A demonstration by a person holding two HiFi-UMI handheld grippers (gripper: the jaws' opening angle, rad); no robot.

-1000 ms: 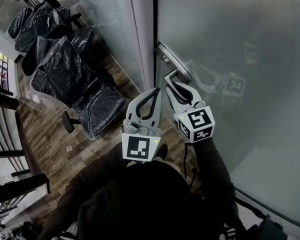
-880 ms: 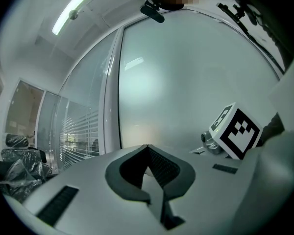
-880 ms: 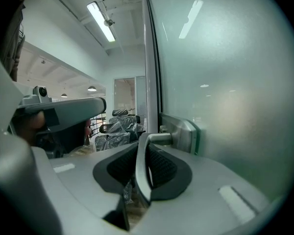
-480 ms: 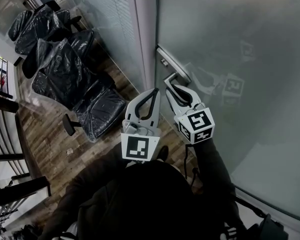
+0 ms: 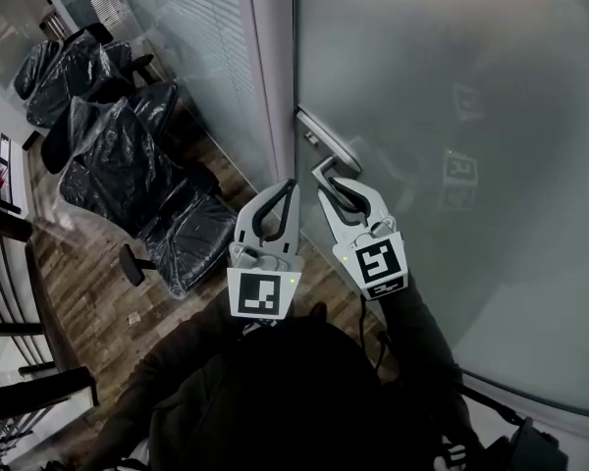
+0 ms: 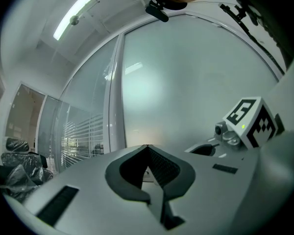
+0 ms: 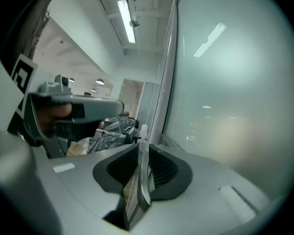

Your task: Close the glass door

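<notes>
The frosted glass door [image 5: 452,116] fills the right of the head view, its edge close against the pale door frame [image 5: 267,86]. A metal lever handle [image 5: 321,168] sticks out from a long plate [image 5: 326,141] near that edge. My right gripper [image 5: 329,179] is shut on the lever; in the right gripper view the metal handle [image 7: 140,180] runs clamped between the pads of the right gripper [image 7: 139,148]. My left gripper [image 5: 289,188] hangs just left of the handle, shut and empty; its tips meet in the left gripper view [image 6: 147,148].
Several office chairs wrapped in black plastic [image 5: 118,165] stand on the wood floor [image 5: 88,263] to the left. A fixed glass panel with blinds [image 5: 191,37] adjoins the frame. The person's dark sleeves [image 5: 275,391] fill the bottom.
The door edge, the handle and both grippers have shifted left towards the frame, and the dark gap between door and frame has narrowed. The right gripper stays shut on the handle.
</notes>
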